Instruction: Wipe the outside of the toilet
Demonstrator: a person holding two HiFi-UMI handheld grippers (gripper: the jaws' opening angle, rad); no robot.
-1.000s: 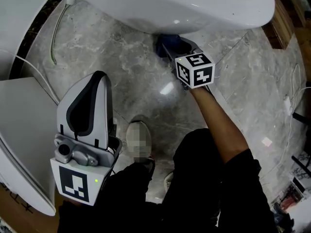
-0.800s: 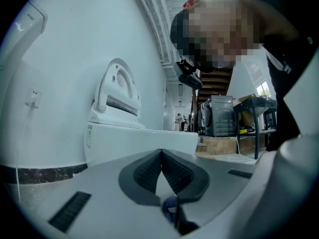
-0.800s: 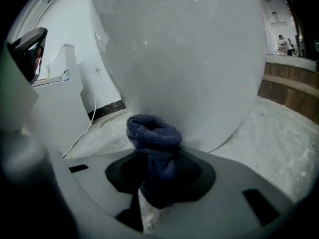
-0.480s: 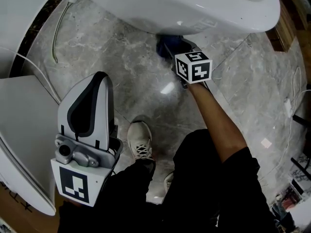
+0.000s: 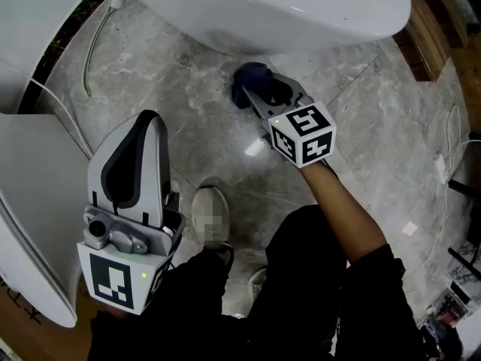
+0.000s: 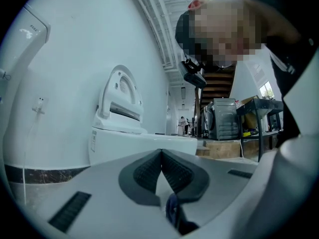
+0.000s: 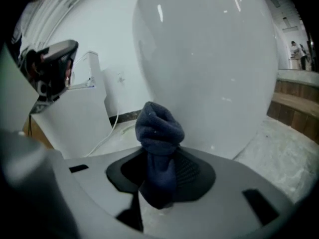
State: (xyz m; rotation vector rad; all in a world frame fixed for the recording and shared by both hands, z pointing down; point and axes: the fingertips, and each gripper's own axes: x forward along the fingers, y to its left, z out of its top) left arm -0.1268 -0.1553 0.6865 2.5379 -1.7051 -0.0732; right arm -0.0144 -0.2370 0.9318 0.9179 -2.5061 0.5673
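You've got the toilet [image 5: 263,6] at the top of the head view: white, glossy, rounded bowl w/ light glints on it, bulging out over the cloth. In the right gripper view its outer wall [image 7: 209,59] fills most of the bkgd, smooth and egg-shaped, upright.

Your cloth [image 5: 248,81] is dark navy, soft, fleecy-looking, bunched into a knob. It's pinched in your right gripper [image 5: 279,100], w/ the wad sticking out past the jaw tips and a tail running back btwn the pads [image 7: 158,128]. It sits just under/beside the bowl's lower outer curve, very near it. Can't tell if it's actually touching the porcelain.
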